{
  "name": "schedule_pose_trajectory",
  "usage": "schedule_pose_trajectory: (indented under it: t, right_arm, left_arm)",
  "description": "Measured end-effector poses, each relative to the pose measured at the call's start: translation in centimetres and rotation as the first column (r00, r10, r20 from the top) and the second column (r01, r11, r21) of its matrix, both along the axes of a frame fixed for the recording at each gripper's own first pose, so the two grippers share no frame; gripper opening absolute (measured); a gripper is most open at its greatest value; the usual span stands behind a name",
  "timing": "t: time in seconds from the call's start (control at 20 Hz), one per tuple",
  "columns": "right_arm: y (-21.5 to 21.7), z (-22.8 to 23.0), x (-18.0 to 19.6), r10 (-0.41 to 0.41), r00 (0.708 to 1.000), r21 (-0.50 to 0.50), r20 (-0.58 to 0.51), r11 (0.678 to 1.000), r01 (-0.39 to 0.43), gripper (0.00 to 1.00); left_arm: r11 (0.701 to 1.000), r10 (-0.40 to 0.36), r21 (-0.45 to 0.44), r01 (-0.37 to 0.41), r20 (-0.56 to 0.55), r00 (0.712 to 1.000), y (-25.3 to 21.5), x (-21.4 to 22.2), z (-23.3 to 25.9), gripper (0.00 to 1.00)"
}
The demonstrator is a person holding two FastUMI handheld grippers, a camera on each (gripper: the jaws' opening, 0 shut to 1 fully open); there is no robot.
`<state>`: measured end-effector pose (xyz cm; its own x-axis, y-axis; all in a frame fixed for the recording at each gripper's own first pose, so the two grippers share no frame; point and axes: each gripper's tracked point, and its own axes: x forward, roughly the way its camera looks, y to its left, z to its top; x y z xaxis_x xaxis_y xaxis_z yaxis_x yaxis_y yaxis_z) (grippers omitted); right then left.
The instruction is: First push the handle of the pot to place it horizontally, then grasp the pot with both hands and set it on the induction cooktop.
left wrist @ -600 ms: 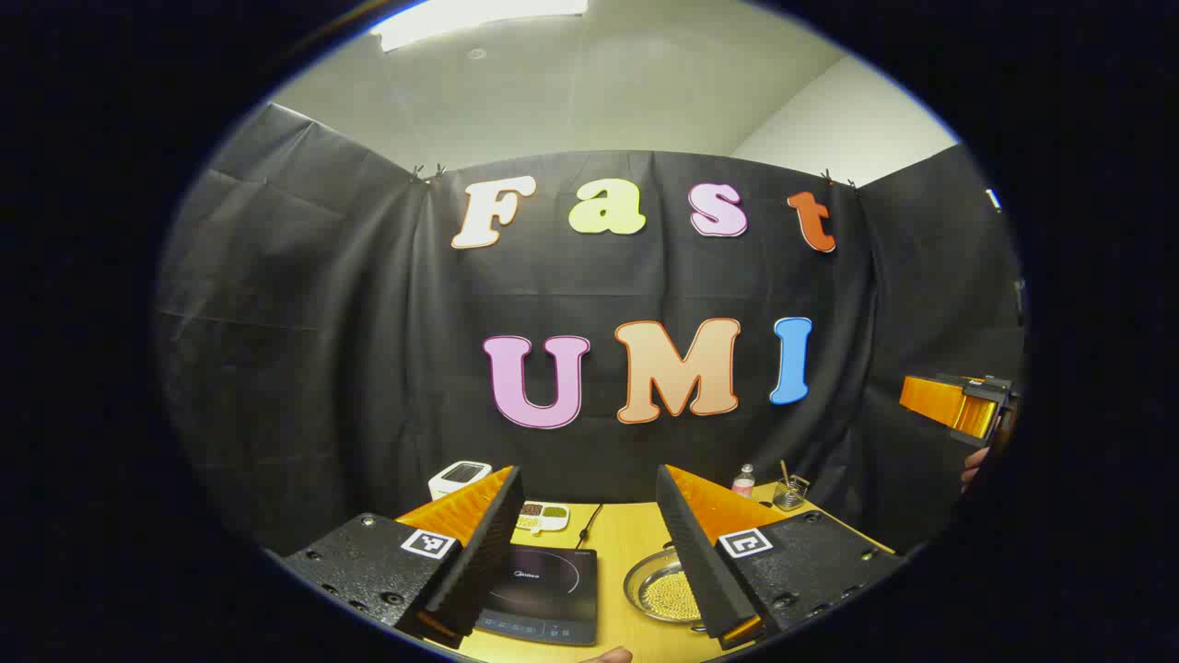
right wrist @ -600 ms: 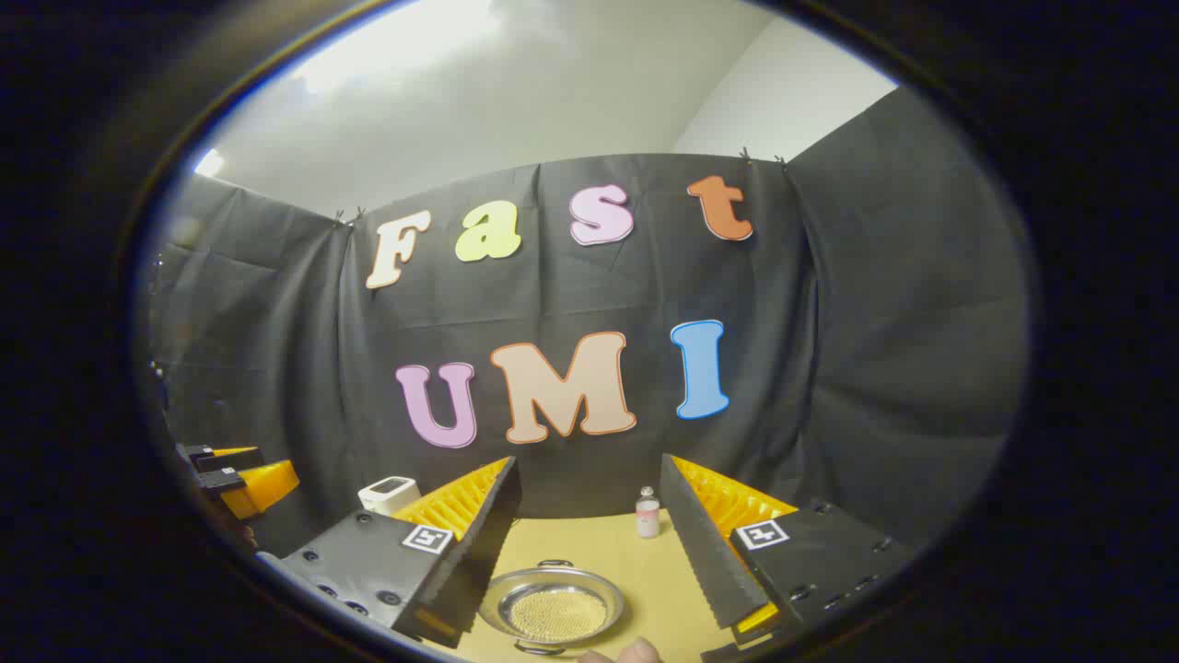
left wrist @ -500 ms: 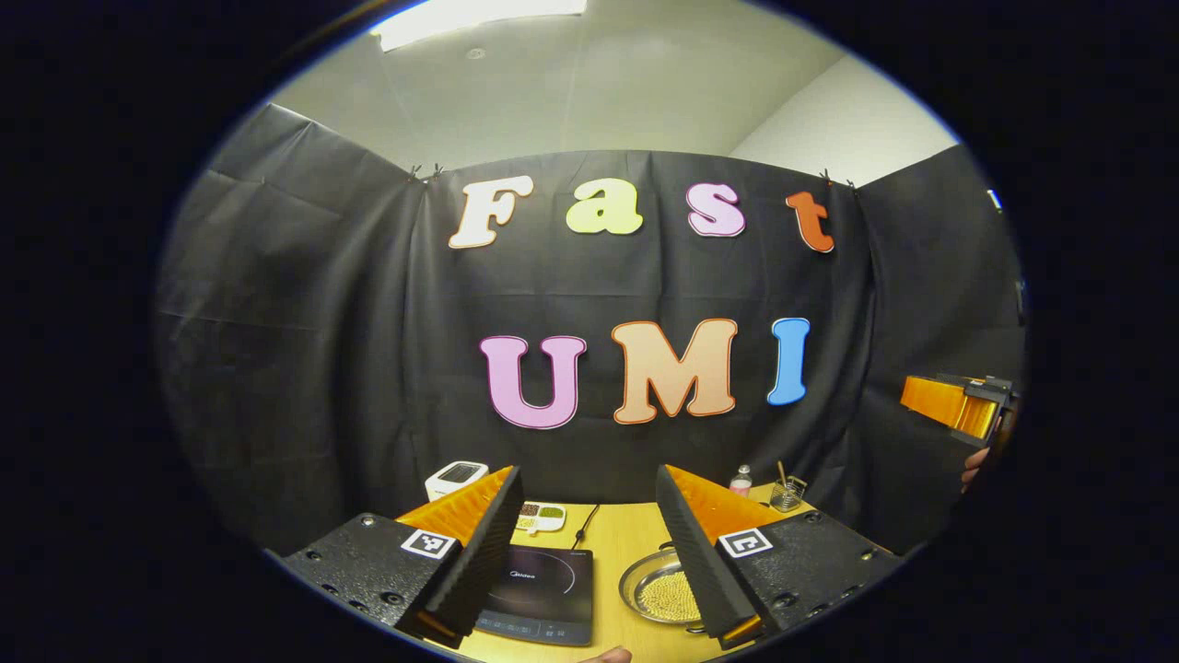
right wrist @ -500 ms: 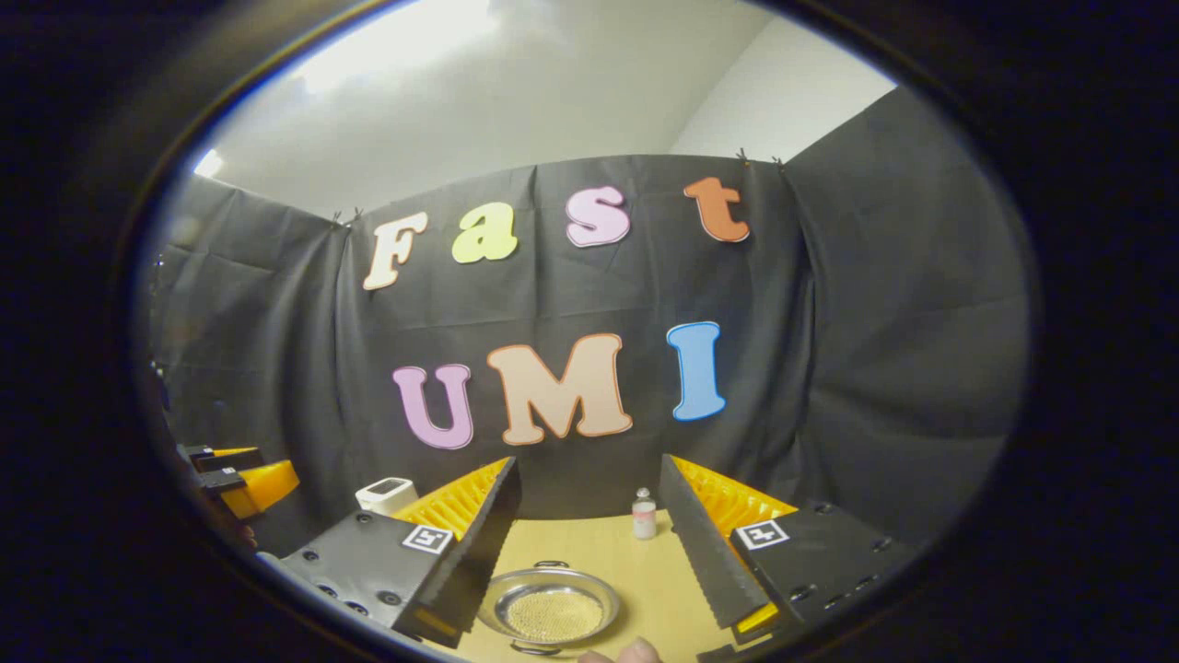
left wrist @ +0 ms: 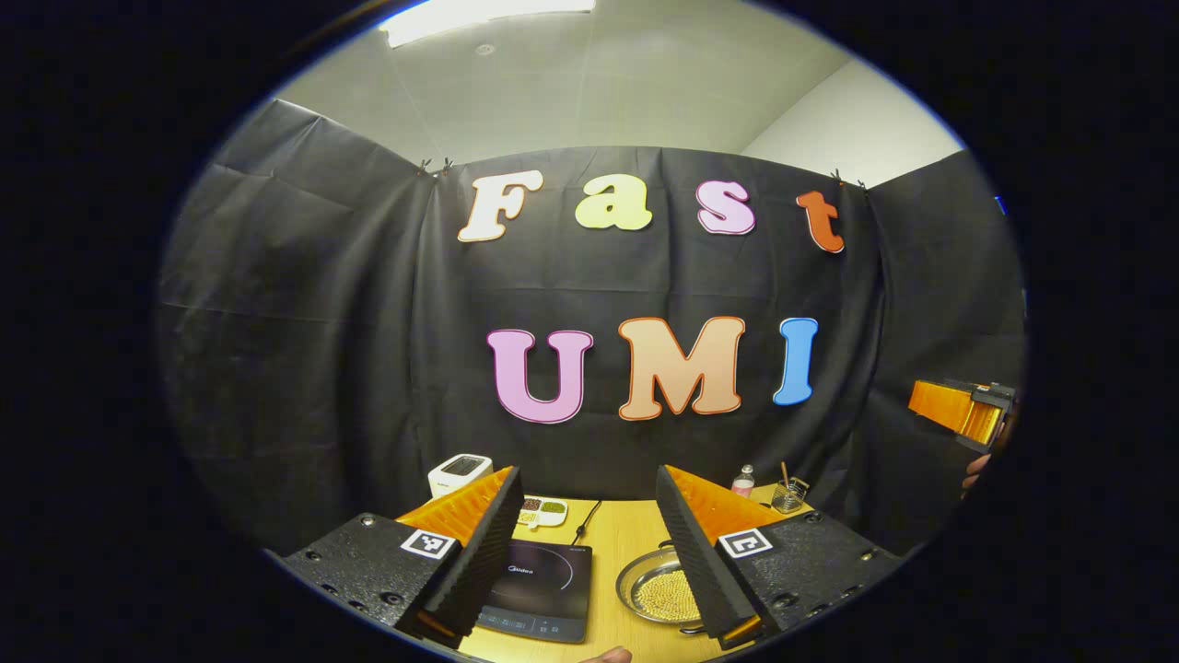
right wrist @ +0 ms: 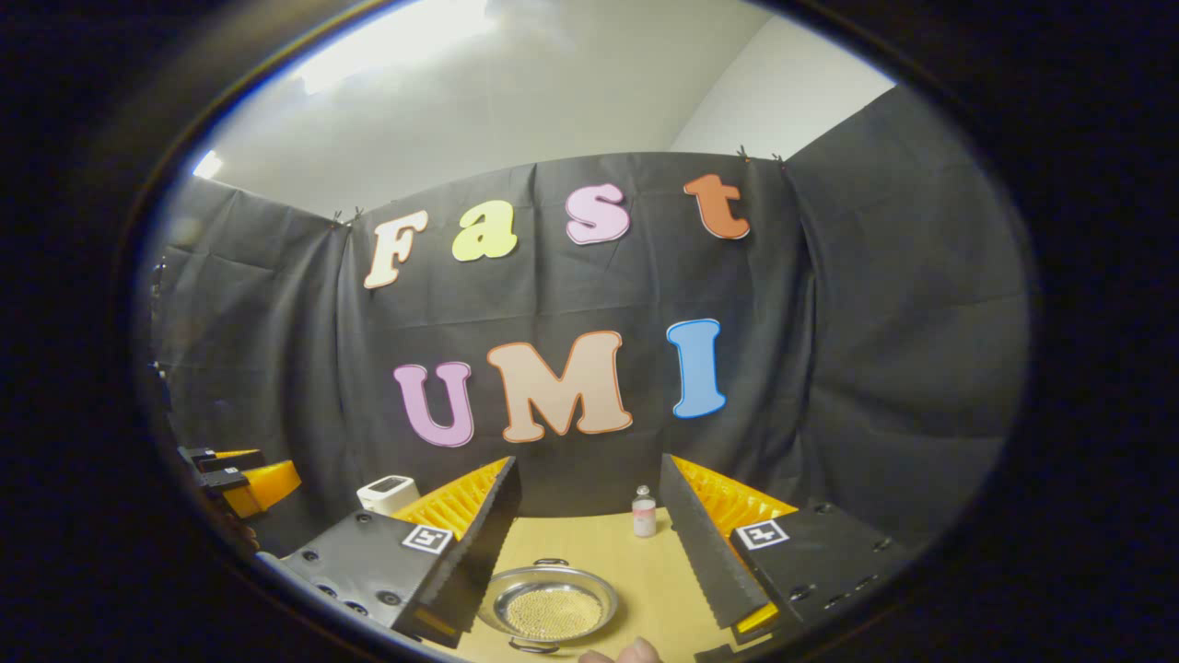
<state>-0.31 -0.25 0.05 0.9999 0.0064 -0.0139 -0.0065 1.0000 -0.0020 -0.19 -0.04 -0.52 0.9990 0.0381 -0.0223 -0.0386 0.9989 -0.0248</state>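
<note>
Both grippers hover high with fingers apart, left gripper [left wrist: 588,552] and right gripper [right wrist: 589,543], holding nothing. The shallow round steel pot [right wrist: 551,606] sits mid-counter on the yellow wooden counter [right wrist: 645,571], beside the black glass induction cooktop [left wrist: 539,589], probably staged for pushing.

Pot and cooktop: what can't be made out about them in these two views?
- Pot, left gripper view: its right side and near handle hide behind the left gripper.
- Pot, right gripper view: near handle cut off at the bottom edge.
- Induction cooktop, left gripper view: left part hidden behind that gripper; panel markings too small.
</note>
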Motion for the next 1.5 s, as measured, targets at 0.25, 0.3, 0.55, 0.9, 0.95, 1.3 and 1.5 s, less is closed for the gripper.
schedule_pose_trajectory:
  t: [0.25, 0.3, 0.55, 0.9, 0.95, 1.3, 1.5]
  right_arm:
    - [0.7, -0.2, -0.2, 0.013, 1.0, 0.002, -0.004, 1.0, -0.013, 0.91]
    - [0.8, -0.3, -0.3, 0.015, 1.0, 0.002, -0.008, 1.0, -0.015, 0.91]
    - [1.3, -0.6, -0.2, 0.023, 1.0, 0.004, -0.017, 1.0, -0.023, 0.91]
    - [3.4, -1.8, 0.0, 0.038, 0.998, -0.01, -0.046, 0.999, -0.038, 0.92]
    - [3.9, -2.0, 0.0, 0.043, 0.998, -0.013, -0.049, 0.999, -0.044, 0.91]
    - [7.7, -4.5, 0.5, 0.092, 0.989, -0.033, -0.117, 0.995, -0.097, 0.7]
    - [9.0, -6.7, 1.1, 0.123, 0.976, -0.012, -0.18, 0.992, -0.127, 0.34]
  left_arm:
    - [1.0, 0.011, -0.007, -0.011, -0.005, 1.0, 0.3, -0.5, -0.2, 0.88]
    - [1.0, 0.012, -0.006, -0.012, -0.005, 1.0, 0.4, -0.6, -0.3, 0.88]
    - [1.0, 0.016, 0.004, -0.016, -0.005, 1.0, 1.0, -0.9, -0.4, 0.87]
    - [1.0, 0.017, -0.006, -0.017, -0.011, 1.0, 2.2, -1.5, -0.9, 0.89]
    - [1.0, 0.016, -0.005, -0.016, -0.01, 1.0, 2.5, -1.5, -0.8, 0.88]
    - [1.0, -0.001, -0.009, 0.001, -0.012, 1.0, 3.9, -1.1, -1.5, 0.86]
    - [1.0, 0.006, -0.023, -0.007, -0.037, 0.999, 4.5, -0.8, -2.3, 0.91]
